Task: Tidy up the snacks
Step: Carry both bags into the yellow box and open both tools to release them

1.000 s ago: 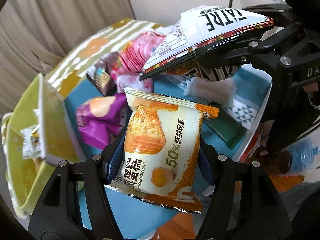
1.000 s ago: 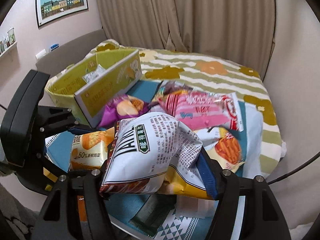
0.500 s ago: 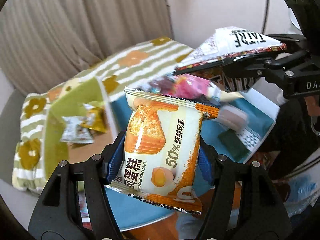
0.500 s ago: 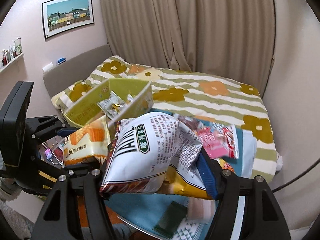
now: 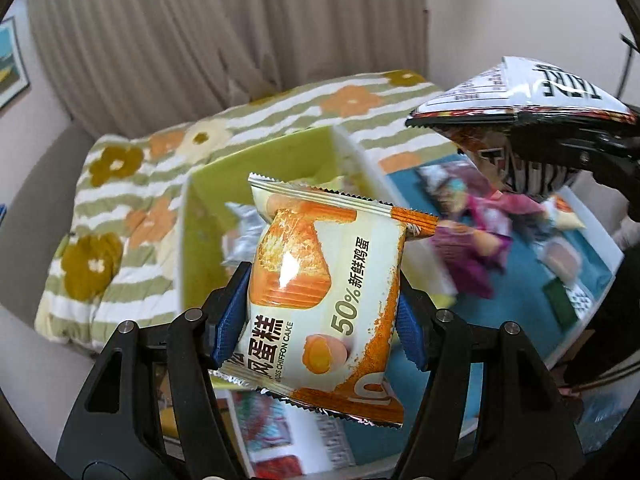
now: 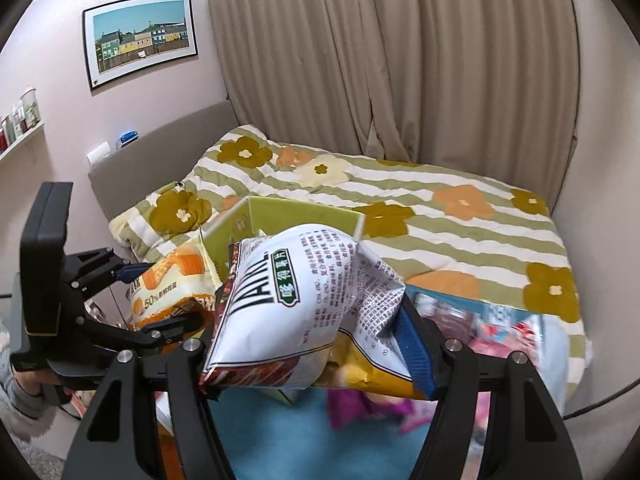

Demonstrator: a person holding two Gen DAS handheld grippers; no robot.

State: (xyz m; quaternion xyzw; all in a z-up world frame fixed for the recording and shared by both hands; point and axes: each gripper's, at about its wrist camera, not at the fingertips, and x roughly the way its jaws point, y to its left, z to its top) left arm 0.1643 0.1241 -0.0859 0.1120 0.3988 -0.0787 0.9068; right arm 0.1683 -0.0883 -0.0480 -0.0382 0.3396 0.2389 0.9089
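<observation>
In the left wrist view, the left gripper is closed to the width of a chiffon cake packet, its blue pads pressing the packet's two side edges so that it stands with its long axis pointing forward and away from the fingers. The green snack box lies directly ahead of and below these fingers, its open top facing up with a few wrapped sweets inside; the left gripper appears the nearer of the two to it, so a release there looks like the coming move. Off to the right and higher, the right gripper carries a white crisp bag, and beyond it loose snack packets lie blurred on a blue tray. In the right wrist view, the right gripper is clamped on the crumpled white crisp bag and a yellow bag beneath it, spread about as wide as the pair. The green box rim shows just ahead of the fingers, partly hidden by the bag, with the left gripper and its packet to the left. The floral quilt spreads behind the box.
</observation>
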